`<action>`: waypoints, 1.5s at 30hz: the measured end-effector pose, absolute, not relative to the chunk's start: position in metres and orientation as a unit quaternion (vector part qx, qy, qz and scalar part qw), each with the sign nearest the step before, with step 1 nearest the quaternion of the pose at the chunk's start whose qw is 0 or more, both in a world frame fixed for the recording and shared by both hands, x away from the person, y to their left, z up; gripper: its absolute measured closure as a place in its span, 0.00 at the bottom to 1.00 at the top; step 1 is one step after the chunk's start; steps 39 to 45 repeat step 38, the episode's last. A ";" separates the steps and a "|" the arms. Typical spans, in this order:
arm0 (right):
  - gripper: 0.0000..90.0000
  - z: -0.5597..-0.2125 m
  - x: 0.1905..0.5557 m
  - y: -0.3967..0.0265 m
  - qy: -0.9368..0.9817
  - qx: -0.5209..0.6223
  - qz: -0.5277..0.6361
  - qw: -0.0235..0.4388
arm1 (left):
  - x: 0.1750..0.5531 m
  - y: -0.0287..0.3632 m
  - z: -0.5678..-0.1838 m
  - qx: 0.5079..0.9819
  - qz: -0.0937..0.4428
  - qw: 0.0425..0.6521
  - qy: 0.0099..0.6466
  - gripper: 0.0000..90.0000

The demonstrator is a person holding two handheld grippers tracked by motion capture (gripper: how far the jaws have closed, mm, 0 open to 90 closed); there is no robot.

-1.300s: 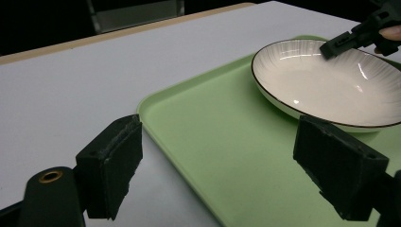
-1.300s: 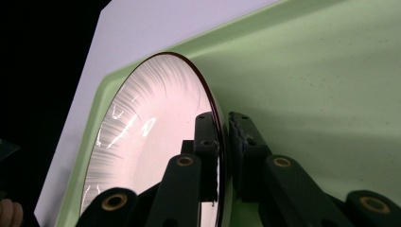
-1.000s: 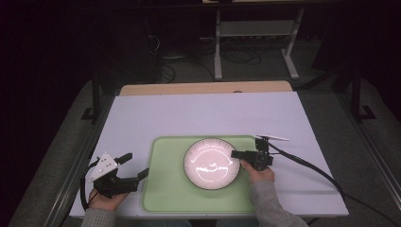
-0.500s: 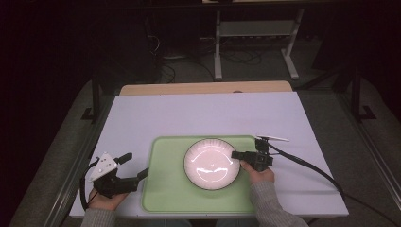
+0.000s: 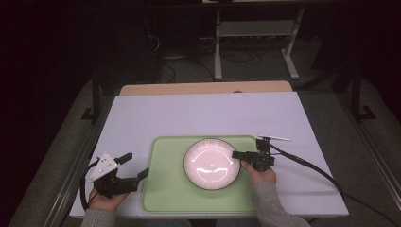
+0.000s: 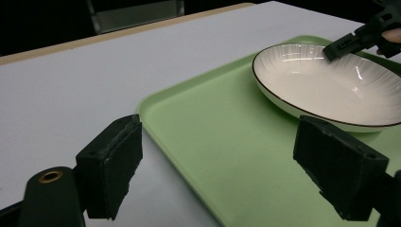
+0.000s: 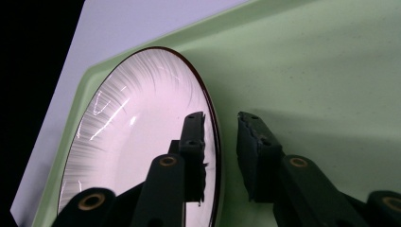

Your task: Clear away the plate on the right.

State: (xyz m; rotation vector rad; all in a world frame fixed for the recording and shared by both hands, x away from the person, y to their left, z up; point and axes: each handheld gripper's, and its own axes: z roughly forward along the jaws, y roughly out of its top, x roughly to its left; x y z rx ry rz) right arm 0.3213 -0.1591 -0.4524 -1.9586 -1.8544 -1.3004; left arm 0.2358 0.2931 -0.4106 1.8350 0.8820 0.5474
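Right gripper view showed my right gripper (image 7: 221,156) straddling the bowl (image 7: 137,142) rim, one jaw inside, one outside on the tray (image 7: 307,61). Jaws had just been opening; a gap showed at both pads, so the rim sat between them, unpressed. Judged the step as letting go of the bowl on the tray. To do it well: open wider, then back straight out along the rim line so neither pad dragged the bowl. Left gripper (image 6: 236,175) sat wide open over the tray's near-left edge, holding nothing; best kept there. Bowl (image 5: 212,163) stood upright on the green tray (image 5: 165,189), right of its centre. White, shallow, glossy, fine ribbing around the wall, thin dark rim line. Empty as far as I saw.
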 end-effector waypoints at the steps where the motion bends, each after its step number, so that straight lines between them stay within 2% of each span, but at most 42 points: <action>1: 0.77 -0.452 0.321 -0.160 -0.618 -0.652 -0.434 0.072 | 0.236 0.293 -0.411 0.757 0.225 0.494 0.364 0.18; 6: 0.74 -0.444 0.320 -0.165 -0.621 -0.643 -0.443 0.068 | 0.236 0.293 -0.411 0.758 0.225 0.493 0.362 0.18; 21: 0.61 -0.421 0.314 -0.185 -0.641 -0.605 -0.473 0.002 | 0.237 0.293 -0.411 0.759 0.223 0.493 0.363 0.18; 26: 0.55 -0.417 0.314 -0.191 -0.654 -0.586 -0.478 -0.025 | 0.237 0.293 -0.411 0.759 0.223 0.494 0.362 0.18; 31: 0.45 -0.414 0.307 -0.199 -0.672 -0.554 -0.486 -0.071 | 0.237 0.293 -0.412 0.758 0.223 0.494 0.363 0.18; 33: 0.38 -0.413 0.303 -0.206 -0.669 -0.544 -0.500 -0.081 | 0.237 0.293 -0.412 0.758 0.223 0.494 0.362 0.18; 38: 0.32 -0.412 0.288 -0.228 -0.682 -0.518 -0.504 -0.112 | 0.237 0.292 -0.412 0.760 0.223 0.492 0.361 0.18; 45: 0.32 -0.412 0.288 -0.228 -0.682 -0.518 -0.504 -0.112 | 0.237 0.292 -0.412 0.760 0.223 0.492 0.361 0.18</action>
